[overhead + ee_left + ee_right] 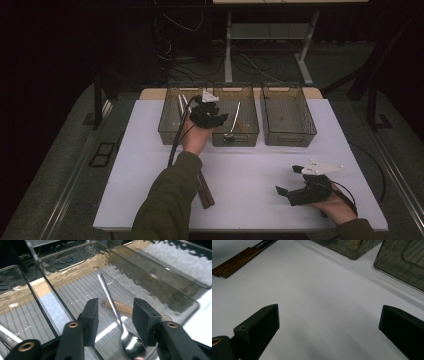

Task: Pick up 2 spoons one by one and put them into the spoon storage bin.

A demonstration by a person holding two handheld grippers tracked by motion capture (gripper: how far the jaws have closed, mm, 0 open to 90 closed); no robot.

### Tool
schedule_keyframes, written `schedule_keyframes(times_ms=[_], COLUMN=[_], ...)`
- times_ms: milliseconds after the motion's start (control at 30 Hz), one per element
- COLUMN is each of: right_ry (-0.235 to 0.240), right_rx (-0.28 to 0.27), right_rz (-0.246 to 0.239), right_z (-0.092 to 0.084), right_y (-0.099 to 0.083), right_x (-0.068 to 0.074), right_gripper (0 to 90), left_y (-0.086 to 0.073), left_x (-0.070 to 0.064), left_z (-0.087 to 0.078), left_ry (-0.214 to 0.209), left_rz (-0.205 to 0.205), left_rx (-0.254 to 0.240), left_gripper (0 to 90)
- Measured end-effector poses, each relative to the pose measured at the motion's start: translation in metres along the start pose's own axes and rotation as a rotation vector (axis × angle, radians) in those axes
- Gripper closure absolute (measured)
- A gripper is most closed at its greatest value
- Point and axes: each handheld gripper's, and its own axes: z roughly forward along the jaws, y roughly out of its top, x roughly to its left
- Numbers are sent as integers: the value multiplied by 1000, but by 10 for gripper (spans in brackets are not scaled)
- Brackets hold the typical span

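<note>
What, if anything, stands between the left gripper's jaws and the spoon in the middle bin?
Nothing visible does. The left gripper hangs with jaws apart over the spoon, which lies on the floor of the middle bin; its handle shows in the gap, untouched.

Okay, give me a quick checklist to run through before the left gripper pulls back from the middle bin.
1. Spoon lying in the middle bin: ok.
2. Left gripper jaws apart, pads off the spoon: ok.
3. Spoon fully settled flat on the bin floor: cannot tell.
4. Right gripper open over bare table: ok.
5. Wooden-handled pieces on the table awaiting pickup: ok.
6. Right bin free for items: ok.
</note>
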Motion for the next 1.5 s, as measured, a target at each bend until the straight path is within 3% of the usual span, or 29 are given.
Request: schedule_keyframes(times_ms=[167,267,533,833,967,1167,1333,1500], right_ry=[-1,-1,-4,-5,-8,-11,-17,-20], right_rx=[3,6,11,12,16,16,15,15], right_rz=[-5,-4,-1,0,8,4,5,0], right_z=[1,3,3,4,4,5,5,5], right_y=[0,0,0,-1,-1,-1,-1,-1], right_x=[0,0,-1,-1,-1,-1,-1,-1], right_gripper=[32,32,32,32,32,32,32,32], left_y=[-3,-5,-14,-43,-64,-101,-126,-139], left_x=[0,-4,-8,-14,-17,-23,-25,-30], left_z=[-11,-17,-38,-63,-75,-92,-102,-108], left_ry=[-36,-53,-94,-136,-147,-156,-179,-189], left_rz=[20,-2,37,35,40,65,43,46], left_rx=[-15,-36,-46,-49,-34,17,64,94], left_gripper=[455,424,361,342,436,682,827,891])
